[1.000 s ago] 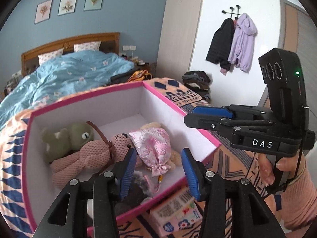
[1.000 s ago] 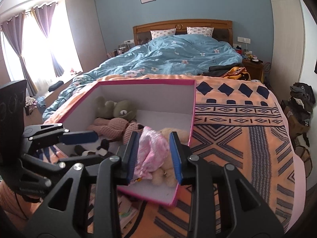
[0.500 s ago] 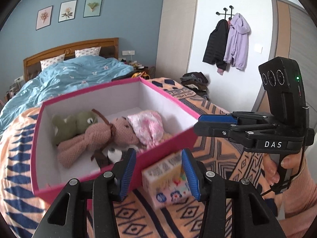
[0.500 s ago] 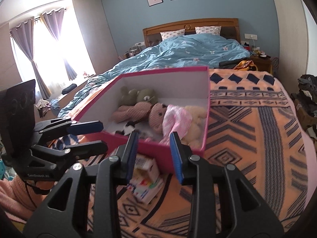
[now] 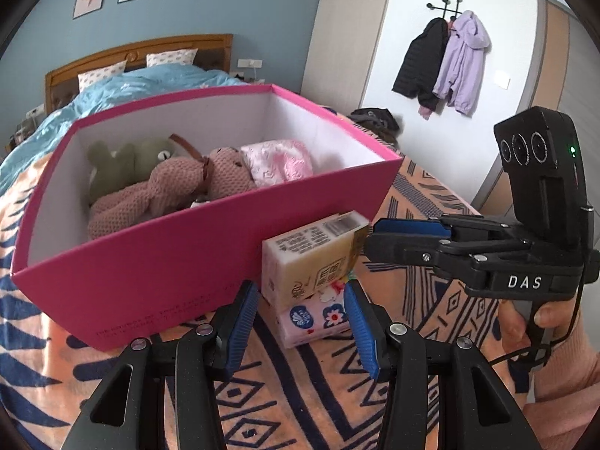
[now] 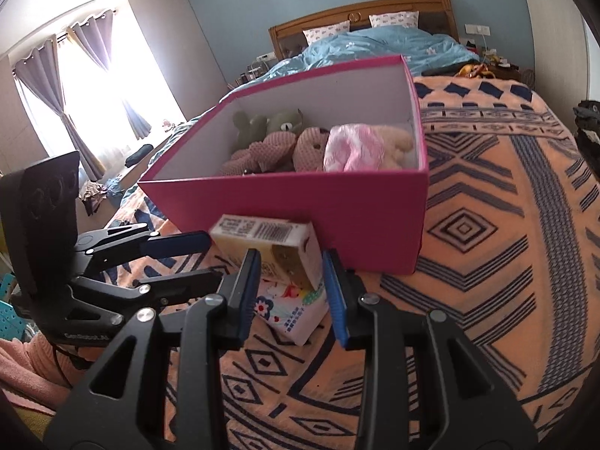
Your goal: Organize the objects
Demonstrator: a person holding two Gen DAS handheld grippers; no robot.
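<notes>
Patterned blanket (image 5: pixel 318 393) bears tissue packs (image 5: pixel 311 262), seemingly just beyond both open jaws

Ahead of the left gripper (image 5: pixel 300 322) fingers, two stacked tissue packs (image 5: pixel 313 266) fill the gap; the pink box (image 5: pixel 157 262) wall blocks passage beyond and to their left; the right gripper (image 6: pixel 290 292) closes off the right side, its tip apparently just beside the upper pack; bare blanket (image 6: pixel 487 262) right of the right fingers lies free.
</notes>
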